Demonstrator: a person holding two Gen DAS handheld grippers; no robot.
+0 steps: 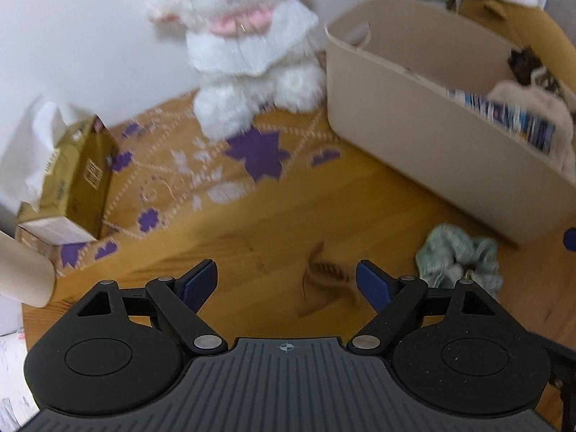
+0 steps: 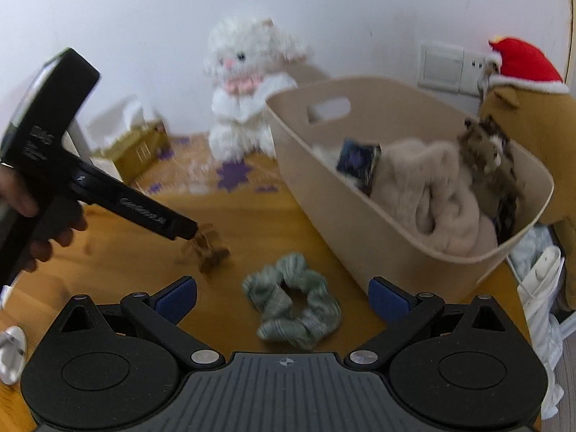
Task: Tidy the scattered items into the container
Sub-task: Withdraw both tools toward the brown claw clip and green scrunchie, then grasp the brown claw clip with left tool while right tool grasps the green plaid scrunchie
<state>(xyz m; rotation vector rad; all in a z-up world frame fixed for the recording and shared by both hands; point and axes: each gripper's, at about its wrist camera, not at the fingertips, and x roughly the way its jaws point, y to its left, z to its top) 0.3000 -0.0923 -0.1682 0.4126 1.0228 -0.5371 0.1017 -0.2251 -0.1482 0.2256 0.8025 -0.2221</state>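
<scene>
We had both grippers spread and empty, the beige bin already holding cloth and packets, but the green scrunchie and brown hair claw lay on the table beside it.

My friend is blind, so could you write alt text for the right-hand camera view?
The open right gripper hovers over a green scrunchie on a wooden table, beside a beige basket holding soft items. To the left, the left gripper reaches a brown hair claw; a white plush lamb sits behind.
</scene>
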